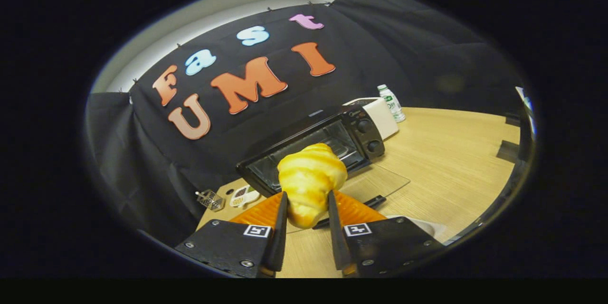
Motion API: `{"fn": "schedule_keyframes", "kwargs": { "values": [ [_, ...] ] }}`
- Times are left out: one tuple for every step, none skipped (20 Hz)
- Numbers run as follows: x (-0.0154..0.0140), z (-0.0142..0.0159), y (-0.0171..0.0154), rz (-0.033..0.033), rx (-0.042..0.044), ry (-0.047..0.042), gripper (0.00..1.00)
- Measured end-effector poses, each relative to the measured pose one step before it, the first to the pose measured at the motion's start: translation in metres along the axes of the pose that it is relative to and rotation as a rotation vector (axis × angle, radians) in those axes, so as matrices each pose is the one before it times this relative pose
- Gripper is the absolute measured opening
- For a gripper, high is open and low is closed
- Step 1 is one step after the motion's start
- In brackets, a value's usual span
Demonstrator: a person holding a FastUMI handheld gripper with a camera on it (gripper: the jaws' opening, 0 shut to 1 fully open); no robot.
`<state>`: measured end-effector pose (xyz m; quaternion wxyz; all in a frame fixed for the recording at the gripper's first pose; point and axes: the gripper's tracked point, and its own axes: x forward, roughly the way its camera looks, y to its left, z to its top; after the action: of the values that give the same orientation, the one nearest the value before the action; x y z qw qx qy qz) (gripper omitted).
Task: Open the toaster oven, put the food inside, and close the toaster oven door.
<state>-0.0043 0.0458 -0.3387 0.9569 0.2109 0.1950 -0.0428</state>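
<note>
I hold the gripper (pixel 306 209) clamped on the croissant (pixel 311 181); the toaster oven (pixel 313 145) stands just beyond, its door (pixel 380 183) down. I should advance level, clearing the door edge.

The croissant (pixel 311 180) hides much of the toaster oven (pixel 316 147) cavity, seemingly empty.

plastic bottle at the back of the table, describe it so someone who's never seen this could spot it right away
Start from the black toaster oven, standing on the wooden table with its glass door folded down, beyond the croissant gripped in the claw. Past its knob end sits a white box. The bottle stands upright just beyond that box: small, clear, green-labelled, the only bottle there.
</note>
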Motion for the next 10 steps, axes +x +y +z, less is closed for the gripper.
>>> {"fn": "schedule_keyframes", "kwargs": {
  "values": [
    [0.01116, -0.00004, 0.00245, 0.0104, 0.02464, 0.00488, 0.42],
    [0.01061, 0.00052, 0.00182, 0.00658, 0.01816, 0.00588, 0.42],
    [0.01074, 0.00068, 0.00213, 0.00448, 0.01004, 0.00281, 0.42],
    [0.00946, -0.00025, 0.00318, 0.00644, 0.01112, 0.00362, 0.42],
    [0.00917, -0.00067, 0.00351, 0.00828, 0.00973, 0.00409, 0.42],
    [0.01053, -0.00034, 0.00196, 0.00409, 0.00977, 0.00472, 0.42],
    [0.01283, -0.00213, 0.00126, -0.00056, 0.00671, 0.0082, 0.42],
    [0.01014, -0.00063, -0.00112, -0.00064, 0.00831, 0.00667, 0.42],
    [0.00949, -0.0013, -0.00048, 0.0017, 0.01111, 0.00634, 0.42],
    [0.00924, -0.00039, 0.0016, 0.00395, 0.01488, 0.00217, 0.42]
  ]
}}
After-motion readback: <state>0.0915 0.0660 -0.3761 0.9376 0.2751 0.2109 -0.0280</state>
